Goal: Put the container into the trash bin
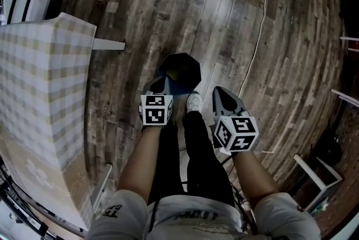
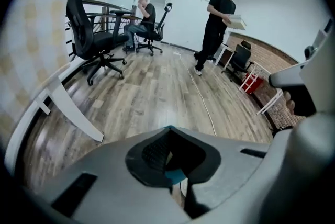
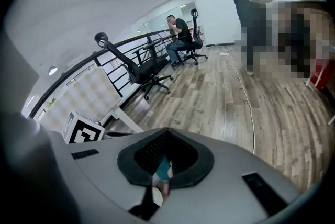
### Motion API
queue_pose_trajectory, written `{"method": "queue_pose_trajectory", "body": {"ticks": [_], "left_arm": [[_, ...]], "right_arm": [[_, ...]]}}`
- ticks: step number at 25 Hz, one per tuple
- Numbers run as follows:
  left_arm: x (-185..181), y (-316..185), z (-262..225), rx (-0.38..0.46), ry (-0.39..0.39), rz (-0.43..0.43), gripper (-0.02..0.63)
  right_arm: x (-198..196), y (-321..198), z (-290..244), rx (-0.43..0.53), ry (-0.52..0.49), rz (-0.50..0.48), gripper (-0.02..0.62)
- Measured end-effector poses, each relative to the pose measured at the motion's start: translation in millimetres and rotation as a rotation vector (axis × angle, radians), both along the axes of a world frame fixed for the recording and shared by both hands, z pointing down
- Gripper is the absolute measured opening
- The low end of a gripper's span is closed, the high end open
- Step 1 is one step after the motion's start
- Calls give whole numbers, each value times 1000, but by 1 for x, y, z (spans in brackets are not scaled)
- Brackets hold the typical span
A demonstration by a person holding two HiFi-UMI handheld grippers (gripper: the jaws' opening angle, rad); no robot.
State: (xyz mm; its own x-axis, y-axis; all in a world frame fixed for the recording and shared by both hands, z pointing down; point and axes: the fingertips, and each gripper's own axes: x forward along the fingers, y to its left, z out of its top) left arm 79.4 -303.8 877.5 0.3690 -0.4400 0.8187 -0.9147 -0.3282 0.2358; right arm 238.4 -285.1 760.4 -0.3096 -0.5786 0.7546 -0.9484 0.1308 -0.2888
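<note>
Looking down in the head view, the person stands on a plank floor [image 1: 269, 37] with the trash bin [image 1: 180, 68] at twelve o'clock from the white shoe [image 1: 194, 102]. The bin's mouth is black, with a blue patch [image 1: 178, 86] at its near edge. The left gripper [image 1: 162, 83] hangs at the bin's seven o'clock, its tip just beside the rim, and the right gripper [image 1: 220, 93] is at five o'clock, a little apart. A table [image 1: 39, 82] with a checked cloth fills nine o'clock, and a pale cable [image 1: 255, 48] trails off at one o'clock. I cannot make out the container; the bin's inside is too dark.

In the left gripper view, the left gripper [image 2: 168, 129] has its jaws brought together on nothing. An office chair [image 2: 86, 34] stands at ten o'clock, a seated person [image 2: 144, 16] is at eleven, and a standing person [image 2: 214, 13] is at one.

In the right gripper view, the right gripper [image 3: 167, 131] likewise has its jaws meeting, empty. The left gripper's marker cube [image 3: 84, 129] sits at nine o'clock.
</note>
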Motion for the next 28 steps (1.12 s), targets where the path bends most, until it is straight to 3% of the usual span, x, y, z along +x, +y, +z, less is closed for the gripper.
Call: {"method": "queue_pose_trajectory", "body": {"ticks": [10,18,22,28], "left_arm": [[3,-19,-173,204,117,-50,3],[-20,-65,-355,395,103,-74,3],[-15,-60,-444,476,108,-51,3],[-18,-61,-564,636,109,-35,3]], "right_arm": [[-34,-8,-96,103,-7,6,2],[-68,-58,-240,320,-31,-25,2],[-65,-54,-318,402,-60,-5,2],[-72,-72,-435,600,-103,9,2]]}}
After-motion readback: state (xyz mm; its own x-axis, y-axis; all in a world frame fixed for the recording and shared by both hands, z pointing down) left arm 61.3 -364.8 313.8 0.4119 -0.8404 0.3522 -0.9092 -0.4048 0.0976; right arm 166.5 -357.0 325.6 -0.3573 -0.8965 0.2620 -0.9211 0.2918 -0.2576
